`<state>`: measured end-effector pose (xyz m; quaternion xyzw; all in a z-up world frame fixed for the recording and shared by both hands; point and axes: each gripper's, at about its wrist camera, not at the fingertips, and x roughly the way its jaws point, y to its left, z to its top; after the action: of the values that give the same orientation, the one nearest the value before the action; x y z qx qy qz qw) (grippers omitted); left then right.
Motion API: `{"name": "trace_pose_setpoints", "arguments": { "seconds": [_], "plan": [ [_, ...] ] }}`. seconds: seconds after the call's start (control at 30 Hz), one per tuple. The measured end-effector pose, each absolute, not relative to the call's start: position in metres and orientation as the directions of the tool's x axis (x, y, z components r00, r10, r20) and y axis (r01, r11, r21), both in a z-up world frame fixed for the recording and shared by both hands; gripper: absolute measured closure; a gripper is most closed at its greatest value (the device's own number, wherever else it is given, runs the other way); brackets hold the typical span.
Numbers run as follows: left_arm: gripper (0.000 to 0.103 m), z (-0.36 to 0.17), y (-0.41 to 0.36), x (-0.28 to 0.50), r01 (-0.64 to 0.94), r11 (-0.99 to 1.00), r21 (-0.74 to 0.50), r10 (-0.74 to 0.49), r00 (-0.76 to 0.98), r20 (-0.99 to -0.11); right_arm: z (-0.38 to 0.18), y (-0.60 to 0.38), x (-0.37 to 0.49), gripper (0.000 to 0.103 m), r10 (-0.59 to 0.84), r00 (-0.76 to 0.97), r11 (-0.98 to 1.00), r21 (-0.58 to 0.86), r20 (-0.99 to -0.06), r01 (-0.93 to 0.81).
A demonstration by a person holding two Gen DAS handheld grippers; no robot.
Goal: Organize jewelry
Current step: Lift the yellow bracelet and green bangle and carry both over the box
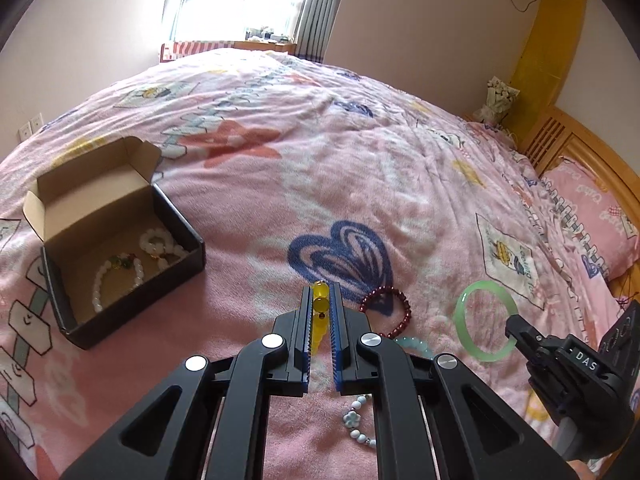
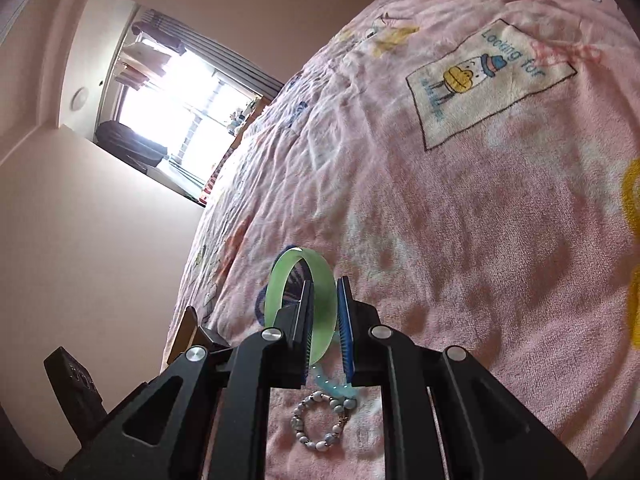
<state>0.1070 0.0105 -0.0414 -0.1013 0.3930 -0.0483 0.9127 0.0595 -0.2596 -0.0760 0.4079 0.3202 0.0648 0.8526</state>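
The left tongs [image 1: 321,304] are clamped on a yellow beaded bracelet [image 1: 320,312], held clear of the bed [image 1: 360,160]. The right tongs [image 2: 325,320] are closed on the rim of a green jade-like bangle [image 2: 324,300], which stands on edge between the pads, also lifted off the pink blanket.

The open cardboard box [image 1: 180,216] sits to the left on the bed, with two white beaded bracelets [image 1: 116,276] already inside. A dark red beaded bracelet [image 1: 394,308], a pale blue-grey beaded bracelet [image 2: 320,420] and a turquoise one [image 2: 334,384] lie on the blanket below the tongs.

The step in hand looks like carrying both pieces to the box. The bangle is smooth and hard, so it may slip or swing; keep the grip firm and lower it inside before releasing. The yellow strand hangs loose, so bring it over the box's middle, clear of the raised lid flap.
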Motion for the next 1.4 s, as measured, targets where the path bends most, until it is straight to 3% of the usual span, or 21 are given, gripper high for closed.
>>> {"name": "trace_pose_setpoints", "arguments": {
  "seconds": [0.33, 0.6, 1.0, 1.23, 1.4],
  "plan": [
    [0.094, -0.019, 0.023, 0.097, -0.009, 0.984, -0.178, -0.116, 0.728, -0.675, -0.053, -0.229, 0.057, 0.090, 0.399, 0.799, 0.663, 0.744, -0.450, 0.087],
    [0.094, -0.008, 0.050, 0.092, -0.036, 0.982, -0.186, -0.097, 0.748, -0.657, -0.032, -0.172, 0.064, 0.090, 0.392, 0.775, 0.751, 0.659, -0.495, 0.040],
    [0.094, 0.013, 0.105, 0.093, -0.095, 0.986, -0.140, -0.015, 0.778, -0.629, 0.003, -0.098, 0.079, 0.095, 0.441, 0.762, 0.773, 0.632, -0.473, -0.055],
    [0.094, 0.013, 0.136, 0.096, -0.106, 0.991, -0.080, 0.033, 0.781, -0.624, 0.020, -0.044, 0.104, 0.095, 0.505, 0.744, 0.761, 0.632, -0.437, -0.146],
    [0.094, 0.004, 0.162, 0.100, -0.120, 0.986, -0.112, 0.021, 0.768, -0.640, 0.021, -0.003, 0.126, 0.095, 0.563, 0.713, 0.747, 0.626, -0.417, -0.224]
  ]
}}
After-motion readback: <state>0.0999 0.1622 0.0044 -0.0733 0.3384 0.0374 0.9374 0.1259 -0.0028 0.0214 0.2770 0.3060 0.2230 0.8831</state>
